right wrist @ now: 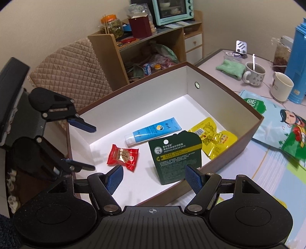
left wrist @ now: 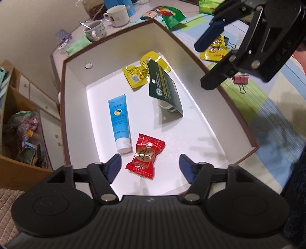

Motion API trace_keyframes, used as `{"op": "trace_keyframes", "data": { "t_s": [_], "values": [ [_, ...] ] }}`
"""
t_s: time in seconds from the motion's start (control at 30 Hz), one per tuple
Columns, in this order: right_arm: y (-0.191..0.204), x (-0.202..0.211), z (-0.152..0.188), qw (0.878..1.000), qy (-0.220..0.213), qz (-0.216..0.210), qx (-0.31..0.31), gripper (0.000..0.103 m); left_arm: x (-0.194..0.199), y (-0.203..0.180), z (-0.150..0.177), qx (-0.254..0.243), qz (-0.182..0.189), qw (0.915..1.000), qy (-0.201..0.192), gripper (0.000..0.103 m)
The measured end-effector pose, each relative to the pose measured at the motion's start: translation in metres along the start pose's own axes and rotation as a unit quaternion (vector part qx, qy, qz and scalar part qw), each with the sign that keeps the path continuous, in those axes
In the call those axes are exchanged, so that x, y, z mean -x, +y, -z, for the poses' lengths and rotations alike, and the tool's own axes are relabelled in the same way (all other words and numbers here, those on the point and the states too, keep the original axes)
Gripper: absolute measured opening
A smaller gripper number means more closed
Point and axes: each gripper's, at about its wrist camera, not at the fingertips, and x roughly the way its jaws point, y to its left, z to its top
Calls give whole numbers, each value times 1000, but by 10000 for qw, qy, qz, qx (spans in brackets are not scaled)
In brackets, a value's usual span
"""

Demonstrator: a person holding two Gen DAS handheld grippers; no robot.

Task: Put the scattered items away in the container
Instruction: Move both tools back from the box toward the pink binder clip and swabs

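A brown-rimmed box (left wrist: 62,115) (right wrist: 225,82) with a white inside holds a blue tube (left wrist: 119,118) (right wrist: 153,131), a red candy packet (left wrist: 146,153) (right wrist: 123,157), a dark green lip-salve card (left wrist: 164,86) (right wrist: 176,155) standing tilted, and yellow sachets (left wrist: 137,75) (right wrist: 214,138). My left gripper (left wrist: 150,167) (right wrist: 92,148) hovers open over the box's near end, just above the red packet, holding nothing. My right gripper (right wrist: 154,172) (left wrist: 202,66) is open and empty over the box's opposite wall, near the green card. Another yellow sachet (left wrist: 214,50) lies outside on the tablecloth.
On the cloth outside the box lie a pink binder clip (left wrist: 240,79), a black clip (left wrist: 230,44) and a large snack bag (left wrist: 168,16) (right wrist: 277,130). Two mugs (right wrist: 254,73), a green cloth (right wrist: 230,69) and a blue jug (right wrist: 298,67) stand behind. A shelf unit (right wrist: 137,57) is beyond the table.
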Motion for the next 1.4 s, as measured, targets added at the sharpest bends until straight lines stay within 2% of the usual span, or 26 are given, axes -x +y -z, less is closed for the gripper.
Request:
{"op": "trace_keyframes", "data": {
  "t_s": [0.13,0.17,0.2,0.23,0.57,0.77,1.07,1.4],
  "values": [
    [1,5,8,9997,-68,114,-182,75,12,-7,0,145,-220,9996,-83,71],
    [3,8,10,9996,-108,153,-206,80,14,-9,0,184,-272,9994,-97,73],
    [5,10,12,9994,-159,198,-223,95,17,-11,0,223,-324,9992,-111,75],
    [7,13,14,9993,-208,200,-221,100,20,-13,1,262,-377,9989,-123,78],
    [19,38,27,9985,-520,151,-127,100,42,-35,4,503,-666,9964,-149,78],
    [17,58,40,9961,-863,-19,-162,100,49,-48,3,671,-771,9947,-113,78],
    [-5,89,65,9919,-1113,-255,-551,103,56,-69,-2,994,-853,9914,-78,78],
    [-38,126,104,9909,-1128,-212,-697,103,66,-103,-19,1257,-877,9879,-218,79]
  ]
}}
